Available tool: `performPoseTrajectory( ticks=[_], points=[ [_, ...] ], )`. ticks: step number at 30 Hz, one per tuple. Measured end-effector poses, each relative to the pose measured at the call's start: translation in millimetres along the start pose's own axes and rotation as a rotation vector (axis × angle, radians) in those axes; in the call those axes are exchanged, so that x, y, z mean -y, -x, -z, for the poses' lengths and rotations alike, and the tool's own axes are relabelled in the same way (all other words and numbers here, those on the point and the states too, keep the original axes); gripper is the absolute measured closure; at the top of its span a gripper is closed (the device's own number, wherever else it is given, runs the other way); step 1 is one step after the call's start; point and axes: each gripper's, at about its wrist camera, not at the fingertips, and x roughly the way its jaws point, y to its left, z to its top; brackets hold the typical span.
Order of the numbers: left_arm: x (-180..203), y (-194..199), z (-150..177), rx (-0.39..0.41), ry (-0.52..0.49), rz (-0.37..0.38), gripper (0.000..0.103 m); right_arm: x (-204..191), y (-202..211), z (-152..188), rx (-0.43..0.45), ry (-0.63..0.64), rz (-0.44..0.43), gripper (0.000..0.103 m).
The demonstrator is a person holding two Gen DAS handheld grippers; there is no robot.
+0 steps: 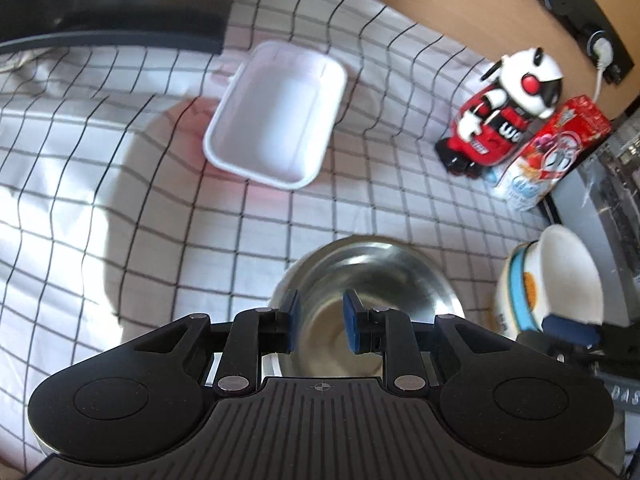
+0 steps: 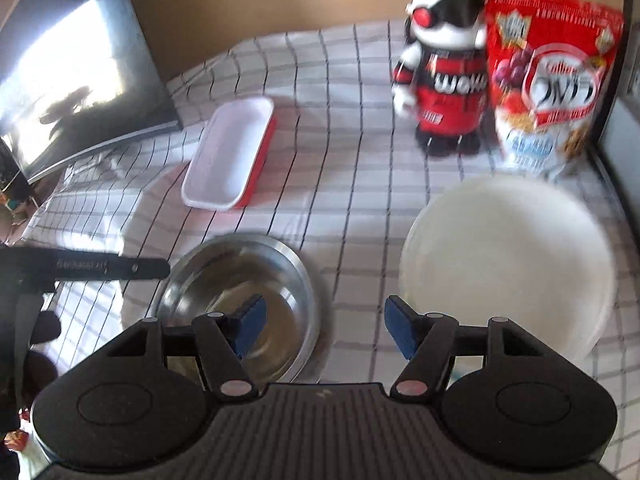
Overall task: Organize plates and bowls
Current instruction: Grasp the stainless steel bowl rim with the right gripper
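Note:
A steel bowl (image 1: 372, 280) sits on the checked cloth right under my left gripper (image 1: 320, 320), which is open and empty above its near rim. The bowl also shows in the right wrist view (image 2: 240, 280). A white ceramic bowl (image 2: 508, 264) with a blue band sits to the right of the steel bowl; in the left wrist view (image 1: 560, 280) it appears tilted. My right gripper (image 2: 324, 332) is open and empty, hovering between the two bowls. A white rectangular dish (image 1: 276, 116) with red sides lies farther back (image 2: 232, 152).
A red, white and black toy robot (image 2: 444, 68) and a red cereal bag (image 2: 552, 80) stand at the back right. A dark screen (image 2: 76, 68) leans at the back left. The checked cloth (image 1: 120, 200) covers the table.

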Motion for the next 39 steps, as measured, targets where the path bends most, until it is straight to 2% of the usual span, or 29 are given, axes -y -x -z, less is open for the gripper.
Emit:
performPoseTrajectory(
  ticks=[3, 7, 9, 15, 23, 26, 31, 39],
  points=[
    [-10, -9, 4, -0.036, 0.015, -0.003, 0.078, -8, -8, 14, -0.040, -0.011, -0.004, 0.037],
    [-15, -12, 8, -0.033, -0.003, -0.077, 0.076, -12, -22, 27, -0.092, -0.046, 0.015, 0.037],
    [-16, -12, 8, -0.029, -0.020, -0.090, 0.073, -12, -29, 33, -0.113, -0.077, 0.014, 0.037],
    [-20, -18, 4, -0.053, -0.014, -0.055, 0.073, -6, -53, 41, -0.174, -0.166, 0.002, 0.037],
    [-34, -51, 7, -0.134, 0.077, 0.035, 0.072, -10, -82, 49, -0.235, -0.217, -0.064, 0.038],
    [-30, -59, 9, -0.148, 0.061, 0.028, 0.070, -17, -86, 47, -0.240, -0.181, -0.091, 0.042],
    [-26, -68, 4, -0.156, 0.055, 0.008, 0.068, -25, -91, 40, -0.229, -0.105, -0.059, 0.041],
    [-10, -86, -16, -0.128, 0.023, 0.000, 0.068, -10, -102, 17, -0.205, -0.129, -0.026, 0.042]
  ],
)
